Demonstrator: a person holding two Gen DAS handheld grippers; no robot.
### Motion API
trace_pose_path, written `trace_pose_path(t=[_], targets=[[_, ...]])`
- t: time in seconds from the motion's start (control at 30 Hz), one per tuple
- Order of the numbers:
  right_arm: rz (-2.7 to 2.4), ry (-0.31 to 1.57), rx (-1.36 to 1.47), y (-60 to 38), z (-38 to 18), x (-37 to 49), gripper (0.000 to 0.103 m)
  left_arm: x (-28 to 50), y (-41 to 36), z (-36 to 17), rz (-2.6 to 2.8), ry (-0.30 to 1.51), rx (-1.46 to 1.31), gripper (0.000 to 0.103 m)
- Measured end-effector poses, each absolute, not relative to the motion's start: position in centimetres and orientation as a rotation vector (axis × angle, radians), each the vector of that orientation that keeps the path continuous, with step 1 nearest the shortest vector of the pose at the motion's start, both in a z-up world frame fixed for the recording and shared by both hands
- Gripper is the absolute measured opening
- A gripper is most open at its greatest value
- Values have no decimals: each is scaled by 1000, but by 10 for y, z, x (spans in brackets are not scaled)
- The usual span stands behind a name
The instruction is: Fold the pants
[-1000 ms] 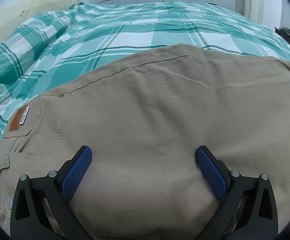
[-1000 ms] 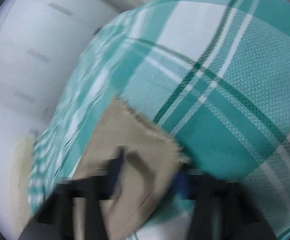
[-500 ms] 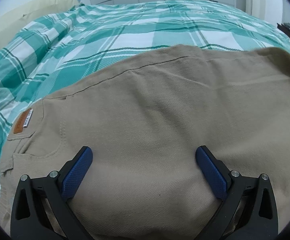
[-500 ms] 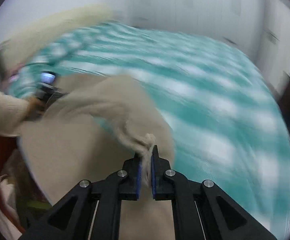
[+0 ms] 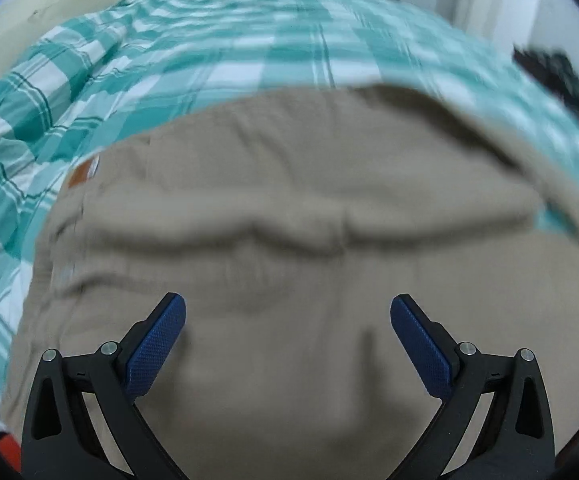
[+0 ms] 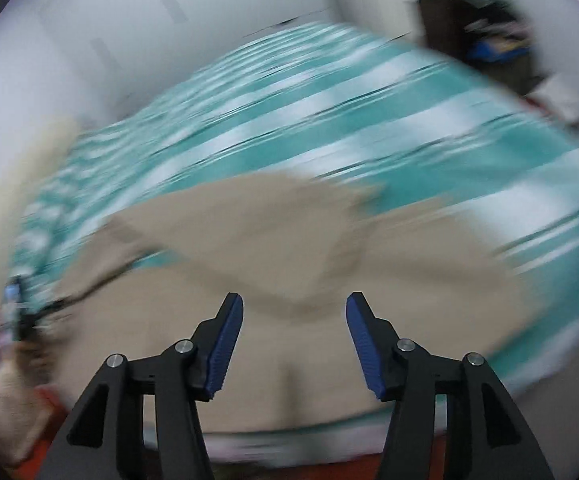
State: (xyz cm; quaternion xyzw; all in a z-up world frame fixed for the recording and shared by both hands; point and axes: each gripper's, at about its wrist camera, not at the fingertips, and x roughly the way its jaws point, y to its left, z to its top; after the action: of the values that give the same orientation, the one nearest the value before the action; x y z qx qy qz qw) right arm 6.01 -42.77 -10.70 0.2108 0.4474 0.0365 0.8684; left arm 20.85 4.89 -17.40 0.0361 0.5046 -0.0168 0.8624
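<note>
Pants (image 5: pixel 289 248) lie on the bed (image 5: pixel 217 60), one leg end doubled back over the rest. Left gripper (image 5: pixel 288 320) hangs over the pants, fingers wide apart, holding nothing. Right gripper (image 6: pixel 294 322) likewise sits above the pants (image 6: pixel 273 240), fingers parted and empty.

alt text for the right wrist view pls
Open right tongs, blue-padded and empty, hover above tan cotton pants with one leg folded over, lying on a teal-and-white plaid bedspread. The picture is motion-blurred; white walls stand behind.
</note>
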Motion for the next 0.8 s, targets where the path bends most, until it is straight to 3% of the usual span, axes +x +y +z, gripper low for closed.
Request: trace_pose_path(t=[0.07, 0.2, 0.27, 0.33, 0.5, 0.57, 0.63, 0.7, 0.8], targets=[[158, 963, 489, -394, -128, 72, 56, 197, 48, -208, -31, 1148, 146, 102], [92, 1083, 459, -356, -200, 99, 53, 190, 58, -205, -50, 1117, 102, 102], [60, 1047, 464, -355, -192, 98, 54, 190, 59, -206, -64, 1111, 94, 102], [31, 1012, 539, -363, -179, 97, 75, 190, 58, -208, -59, 1092, 95, 102], [-136, 909, 881, -404, -192, 115, 76, 186, 59, -207, -54, 1081, 85, 103], [-222, 857, 979, -412, -202, 129, 66, 183, 59, -205, -43, 1091, 85, 102], [-300, 825, 1024, -422, -204, 132, 5, 184, 61, -195, -30, 1128, 63, 102], [-306, 812, 1024, -425, -196, 134, 5, 186, 68, -177, -90, 1125, -35, 102], [-144, 702, 912, -421, -139, 123, 4, 202, 78, -147, -186, 1094, -212, 102]])
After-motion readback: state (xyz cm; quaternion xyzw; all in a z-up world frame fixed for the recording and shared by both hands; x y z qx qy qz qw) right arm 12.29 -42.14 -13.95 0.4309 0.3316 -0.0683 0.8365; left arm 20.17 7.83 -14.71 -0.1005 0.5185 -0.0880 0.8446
